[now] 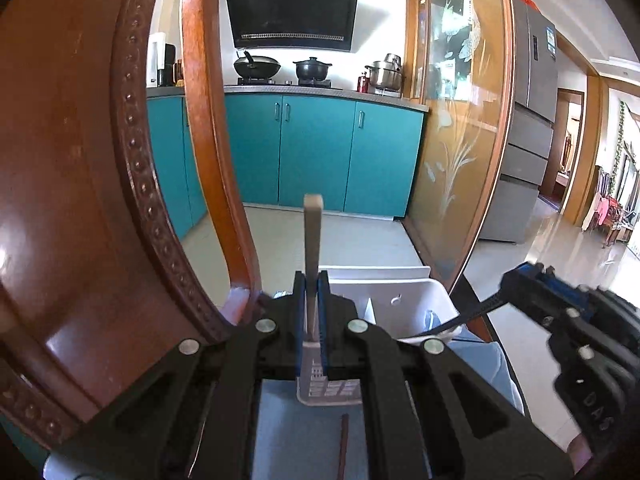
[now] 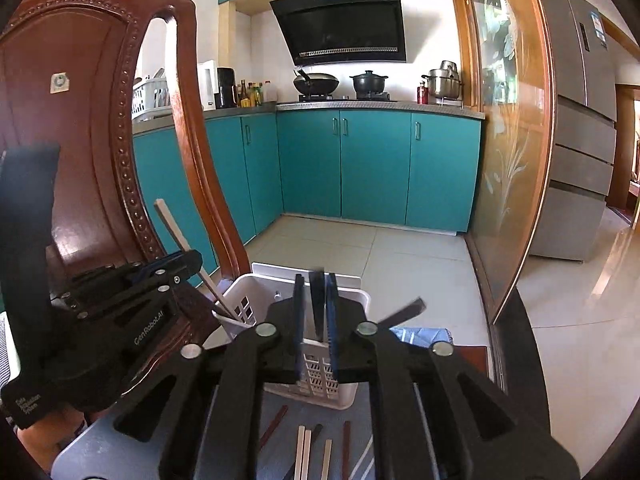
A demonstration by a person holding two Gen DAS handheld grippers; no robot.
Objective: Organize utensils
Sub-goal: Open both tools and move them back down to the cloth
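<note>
Nearest the right wrist camera, loose chopsticks [image 2: 306, 454] lay on the blue cloth [image 2: 100, 452] at 6 o'clock. The right gripper [image 2: 316, 312] was pinching a dark chopstick [image 2: 402, 312], which stuck out toward 2 o'clock above the white slotted utensil basket [image 2: 320, 380]. At 9 o'clock the left gripper [image 2: 188, 264] was clamped on a pale chopstick [image 2: 176, 232], its lower end down in the basket's left compartment. Behind that was a carved wooden chair [image 2: 92, 120], then the teal cabinets [image 2: 372, 168].
</note>
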